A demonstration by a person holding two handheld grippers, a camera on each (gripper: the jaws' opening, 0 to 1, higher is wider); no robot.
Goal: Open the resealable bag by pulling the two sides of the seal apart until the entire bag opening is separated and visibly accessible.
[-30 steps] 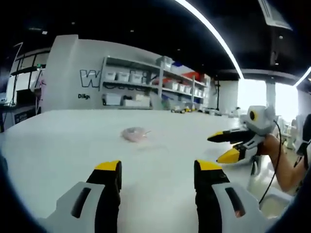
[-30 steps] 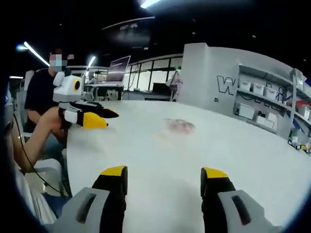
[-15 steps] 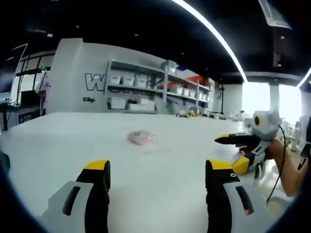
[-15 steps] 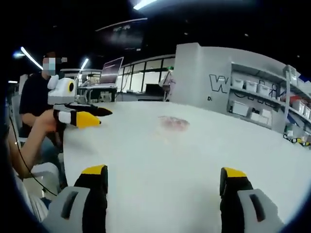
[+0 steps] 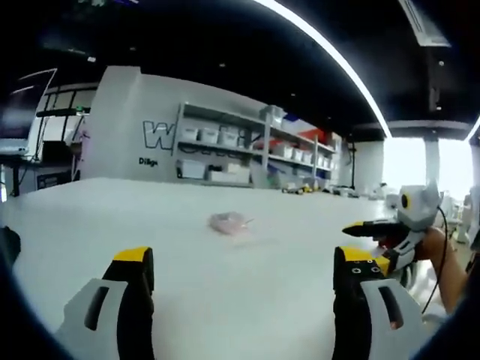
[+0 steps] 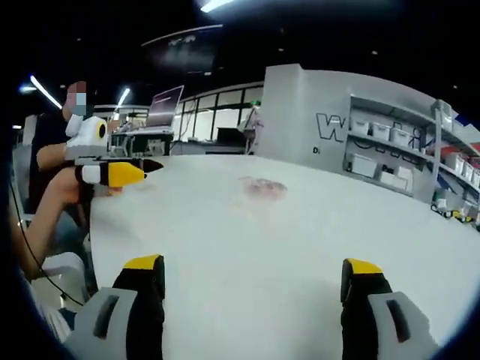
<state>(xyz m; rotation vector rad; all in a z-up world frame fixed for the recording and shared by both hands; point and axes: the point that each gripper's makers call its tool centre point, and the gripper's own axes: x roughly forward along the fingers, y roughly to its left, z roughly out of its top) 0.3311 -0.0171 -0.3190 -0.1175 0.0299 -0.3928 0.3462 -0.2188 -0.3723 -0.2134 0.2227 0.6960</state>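
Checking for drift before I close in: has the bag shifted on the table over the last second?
Cannot tell of any shift. The bag lies below the wall lettering as before, apart from both claws; only the camera has moved.

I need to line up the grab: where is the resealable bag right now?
The resealable bag lies alone mid-table, ahead of both open grippers, untouched.

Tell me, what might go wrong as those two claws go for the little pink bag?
The bag looks small, thin and flat on the smooth white table, so it may slide away instead of being gripped. The left claw and right claw are both open and far off; each must catch one side of the seal.
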